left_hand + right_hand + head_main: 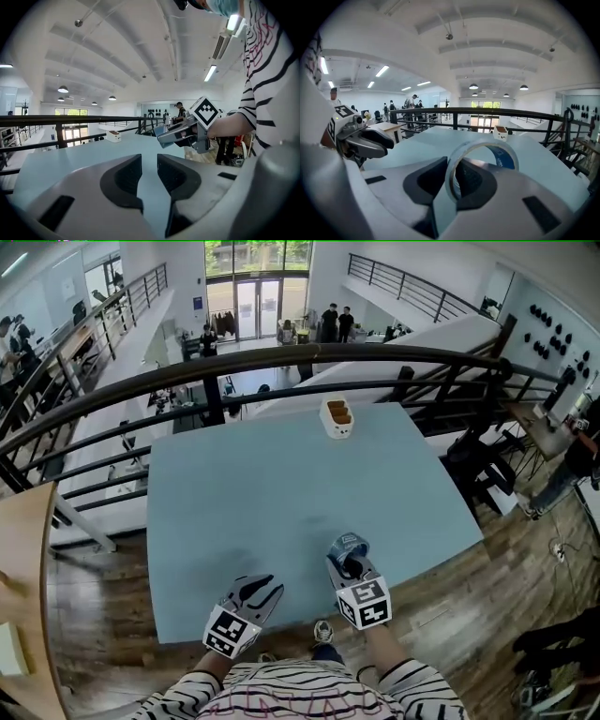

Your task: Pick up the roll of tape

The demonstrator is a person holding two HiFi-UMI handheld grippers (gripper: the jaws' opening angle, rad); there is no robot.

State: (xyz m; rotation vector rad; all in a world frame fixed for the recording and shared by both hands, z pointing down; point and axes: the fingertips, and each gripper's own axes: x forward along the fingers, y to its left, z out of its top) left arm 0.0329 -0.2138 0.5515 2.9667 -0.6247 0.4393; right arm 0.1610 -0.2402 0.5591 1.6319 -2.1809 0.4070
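In the lower middle of the head view, the right gripper (349, 557) is clamped on the tape roll (506, 158), its ring on edge above the table (244, 512), while the left gripper (262, 589) at lower left is part-open and empty.

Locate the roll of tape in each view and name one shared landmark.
Head view: roll of tape low, right of centre, in the right gripper's tip.
Left gripper view: roll of tape small, right of centre.
Right gripper view: roll of tape centre, clamped between the jaws.
Shared landmark: small white box at the table's far edge.
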